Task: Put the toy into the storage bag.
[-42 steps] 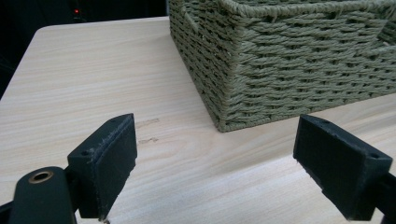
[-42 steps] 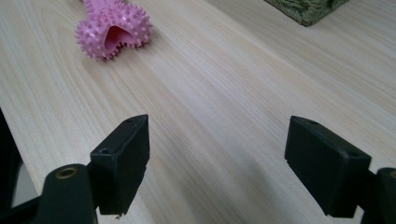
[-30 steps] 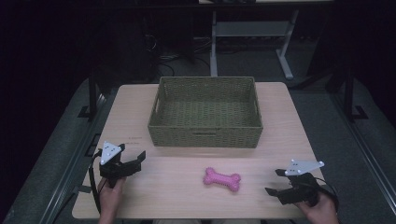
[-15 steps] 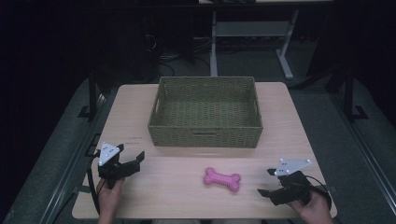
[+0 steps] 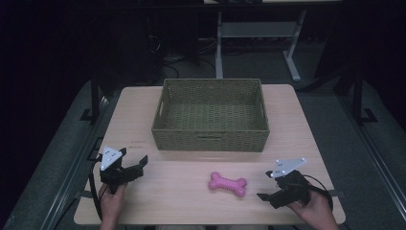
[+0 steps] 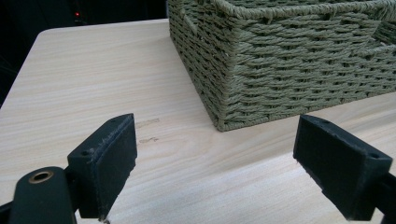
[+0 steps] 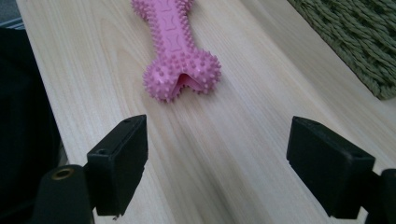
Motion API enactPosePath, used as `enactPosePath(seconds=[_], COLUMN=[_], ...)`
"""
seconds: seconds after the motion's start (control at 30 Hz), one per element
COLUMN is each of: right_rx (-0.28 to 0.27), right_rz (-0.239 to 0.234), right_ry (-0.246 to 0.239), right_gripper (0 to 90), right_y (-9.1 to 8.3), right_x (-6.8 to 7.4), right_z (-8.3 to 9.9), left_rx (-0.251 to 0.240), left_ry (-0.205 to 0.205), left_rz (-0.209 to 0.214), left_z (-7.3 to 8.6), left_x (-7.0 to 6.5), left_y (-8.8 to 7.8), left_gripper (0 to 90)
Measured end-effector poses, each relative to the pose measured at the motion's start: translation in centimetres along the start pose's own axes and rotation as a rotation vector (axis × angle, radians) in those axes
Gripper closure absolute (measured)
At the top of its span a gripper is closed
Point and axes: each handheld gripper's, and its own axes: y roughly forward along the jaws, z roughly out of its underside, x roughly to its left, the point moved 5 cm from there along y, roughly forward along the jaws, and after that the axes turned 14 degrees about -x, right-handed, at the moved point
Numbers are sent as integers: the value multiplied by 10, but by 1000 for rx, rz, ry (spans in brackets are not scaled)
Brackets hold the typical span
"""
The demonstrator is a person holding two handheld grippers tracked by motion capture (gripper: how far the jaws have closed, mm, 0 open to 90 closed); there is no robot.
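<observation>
Pink bone toy (image 5: 228, 184), just one, lies flat on the wooden surface (image 5: 182, 191) near its front edge, between the two grippers. The right gripper (image 5: 268, 195), jaws wide open, sits just beside it; the left gripper (image 5: 136, 165), jaws also spread, is farther off. Behind stands one woven basket (image 5: 210, 139), its far part cut off in the left gripper view

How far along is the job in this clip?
Nothing looks done: the green woven basket holds nothing and the pink spiky rubber bone lies on the table. In hand: the open right tongs point at the bone, apart from it. Left: grasping and moving it. Left tongs are open.
</observation>
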Motion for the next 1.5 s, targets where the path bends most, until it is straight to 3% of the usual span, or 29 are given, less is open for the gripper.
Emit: enactPosePath(seconds=[0.8, 1.5], right_rx=[104, 155], right_rz=[-137, -197], right_ry=[-99, -159], right_gripper=[212, 225], right_y=[40, 74], right_x=[17, 23], right_z=[-36, -66], left_rx=[-4, -8], left_ry=[1, -8], left_rz=[4, -3], left_z=[-1, -1], left_x=[0, 3], left_y=[1, 0], left_gripper=[130, 130])
